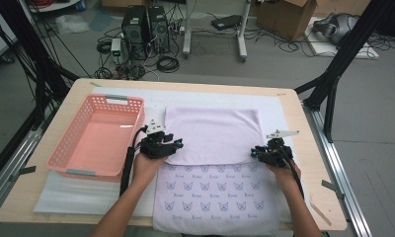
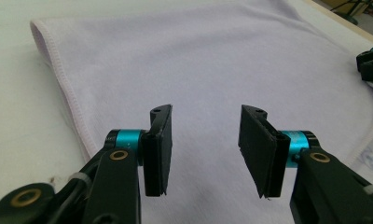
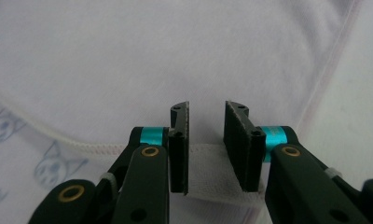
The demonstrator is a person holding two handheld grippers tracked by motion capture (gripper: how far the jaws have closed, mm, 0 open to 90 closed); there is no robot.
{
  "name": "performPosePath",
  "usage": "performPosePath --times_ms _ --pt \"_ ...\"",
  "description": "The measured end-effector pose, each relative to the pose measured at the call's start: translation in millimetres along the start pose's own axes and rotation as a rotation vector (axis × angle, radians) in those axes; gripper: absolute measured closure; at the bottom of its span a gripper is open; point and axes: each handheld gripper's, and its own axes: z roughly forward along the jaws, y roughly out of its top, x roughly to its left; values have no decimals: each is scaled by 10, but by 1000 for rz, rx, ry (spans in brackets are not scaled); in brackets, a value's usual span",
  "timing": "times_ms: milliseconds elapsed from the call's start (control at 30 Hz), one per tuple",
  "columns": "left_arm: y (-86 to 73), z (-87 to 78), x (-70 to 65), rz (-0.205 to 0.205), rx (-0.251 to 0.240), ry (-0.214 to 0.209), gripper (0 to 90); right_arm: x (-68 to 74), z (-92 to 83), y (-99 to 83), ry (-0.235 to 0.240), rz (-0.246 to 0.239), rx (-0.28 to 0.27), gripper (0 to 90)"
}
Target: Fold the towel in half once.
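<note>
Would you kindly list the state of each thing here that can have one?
Towel: lying flat, far half folded over the printed near half.
Basket: upright, nothing in it.
Left gripper: jaws apart over the plain fold, nothing between them.
Right gripper: jaws apart, a white hem edge lying in the gap, pads not pressing it.
</note>
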Motion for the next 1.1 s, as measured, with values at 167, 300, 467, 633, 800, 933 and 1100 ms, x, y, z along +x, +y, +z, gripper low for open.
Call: performPosePath --times_ms 167,300,467,633,800,933,1100 --pt "-76 -116 -7 9 3 -13 527 51 -145 -195 -7 -3 -27 711" --pt "-166 -211 1 28 29 -6 523 103 -248 -334 -8 -17 -52 714" --pt "-287 -313 14 8 27 -11 523 151 -385 -380 -30 -49 -28 744" --pt "-406 -395 5 16 31 -7 541 119 -525 -471 -52 -16 -73 742" --pt "-415 -379 16 16 37 19 539 99 -639 -462 -131 -2 -155 690" --pt "-435 -351 46 6 48 55 536 121 -557 -449 -144 14 -164 647" --pt "-452 -343 79 -15 71 57 537 165 -357 -426 -138 10 -105 607"
